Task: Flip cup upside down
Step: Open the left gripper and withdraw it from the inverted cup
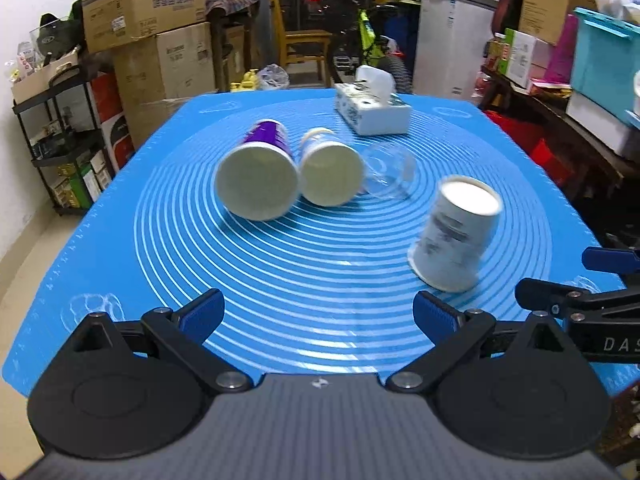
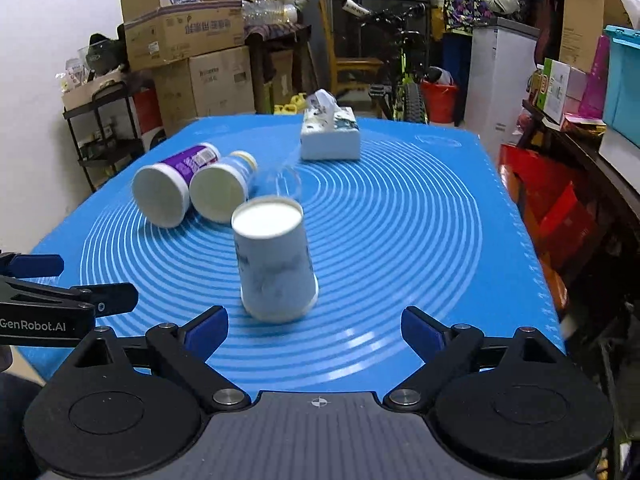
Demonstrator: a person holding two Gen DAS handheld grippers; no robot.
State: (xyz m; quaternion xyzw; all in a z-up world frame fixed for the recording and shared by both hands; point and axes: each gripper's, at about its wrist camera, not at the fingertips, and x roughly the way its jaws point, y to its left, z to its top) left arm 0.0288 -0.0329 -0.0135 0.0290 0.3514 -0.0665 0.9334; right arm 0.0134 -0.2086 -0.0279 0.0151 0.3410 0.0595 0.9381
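A white paper cup with grey print [image 1: 456,234] [image 2: 274,264] stands on the blue mat, mouth down and base up, slightly tilted and blurred. Three more cups lie on their sides behind it: a purple and white one [image 1: 258,178] [image 2: 170,188], a white one [image 1: 330,170] [image 2: 222,190] and a clear plastic one [image 1: 390,174] [image 2: 286,182]. My left gripper [image 1: 318,314] is open and empty, to the left of the standing cup. My right gripper [image 2: 314,330] is open and empty just in front of that cup; it also shows at the right edge of the left wrist view [image 1: 576,280].
A tissue box [image 1: 372,110] [image 2: 330,138] sits at the far side of the blue mat [image 1: 304,272] [image 2: 400,240]. Cardboard boxes [image 1: 148,36], a shelf, a bicycle [image 2: 400,72] and cluttered side tables surround the table.
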